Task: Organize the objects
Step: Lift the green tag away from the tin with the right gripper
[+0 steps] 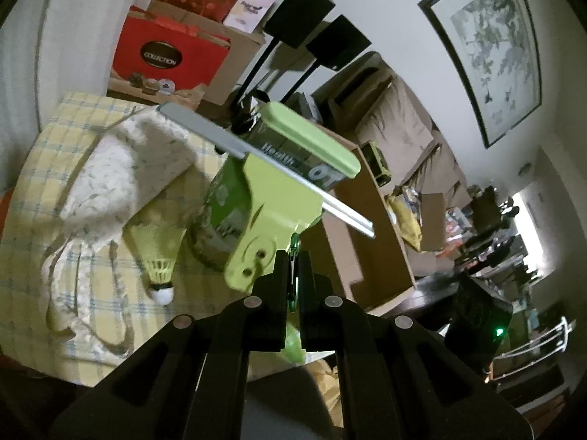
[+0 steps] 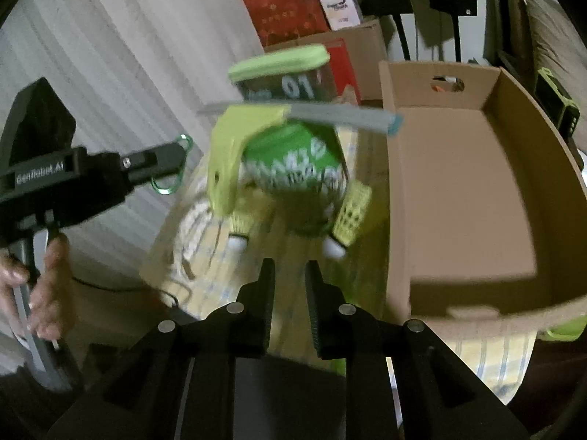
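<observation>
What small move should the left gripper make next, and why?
Probably swing the left gripper sideways over the open brown cardboard box. It is shut on the thin green metal carabiner, and the box stands close by with its visible inside bare.

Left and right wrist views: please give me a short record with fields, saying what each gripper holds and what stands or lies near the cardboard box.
left gripper: shut on a green carabiner
right gripper: open, nothing between the fingers
cardboard box: open on top, nothing seen inside
green canister: upright on the checked cloth, beside the box, lime lid on
lime squeegee: in front of the canister
yellow shuttlecocks: two, at the canister's foot
</observation>
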{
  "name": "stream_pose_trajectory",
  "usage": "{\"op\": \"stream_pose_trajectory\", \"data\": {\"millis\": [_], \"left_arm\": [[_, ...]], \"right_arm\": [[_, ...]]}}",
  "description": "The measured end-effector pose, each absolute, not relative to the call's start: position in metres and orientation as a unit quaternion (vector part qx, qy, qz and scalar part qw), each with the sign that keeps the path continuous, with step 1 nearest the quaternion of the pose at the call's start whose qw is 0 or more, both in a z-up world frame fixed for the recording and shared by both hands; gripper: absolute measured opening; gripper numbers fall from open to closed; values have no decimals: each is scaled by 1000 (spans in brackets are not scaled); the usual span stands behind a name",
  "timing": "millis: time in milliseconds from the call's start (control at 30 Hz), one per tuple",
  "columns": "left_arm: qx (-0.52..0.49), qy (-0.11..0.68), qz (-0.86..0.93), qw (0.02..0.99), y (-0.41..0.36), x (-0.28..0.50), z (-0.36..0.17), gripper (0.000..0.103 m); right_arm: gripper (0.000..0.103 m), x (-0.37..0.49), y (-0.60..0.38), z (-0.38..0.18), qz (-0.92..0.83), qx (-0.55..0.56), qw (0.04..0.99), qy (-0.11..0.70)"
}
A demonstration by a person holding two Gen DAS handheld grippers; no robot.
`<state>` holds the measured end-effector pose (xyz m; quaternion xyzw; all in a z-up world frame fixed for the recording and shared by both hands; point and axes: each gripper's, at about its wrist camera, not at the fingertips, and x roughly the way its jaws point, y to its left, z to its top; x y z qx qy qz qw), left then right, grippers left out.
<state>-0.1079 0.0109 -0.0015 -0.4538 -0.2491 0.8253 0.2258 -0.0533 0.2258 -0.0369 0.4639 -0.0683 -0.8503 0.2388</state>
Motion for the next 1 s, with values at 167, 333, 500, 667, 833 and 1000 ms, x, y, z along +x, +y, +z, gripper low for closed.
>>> {"op": "stream_pose_trajectory", "data": {"millis": [167, 333, 500, 667, 833, 1000], "left_arm": [[-455, -234, 829, 225, 9, -92, -8, 4], [-460, -220, 831, 223, 10, -78, -18, 4], [-467, -214, 828, 224, 14, -68, -28, 4], [-468, -203, 832, 219, 16, -62, -32, 4], [-466, -188, 838, 213, 18, -59, -35, 4], [-471, -188, 835, 212, 18, -60, -41, 4]], "right_arm": [[28, -29, 227, -56, -847, 478, 223, -64], [37, -22, 230, -80, -842, 502, 190, -61], [56, -23, 234, -94, -848, 505, 155, -43], [56, -28, 232, -108, -845, 513, 148, -34], [56, -35, 228, -120, -843, 519, 140, -26], [56, -40, 223, -126, -846, 515, 135, -15]]}}
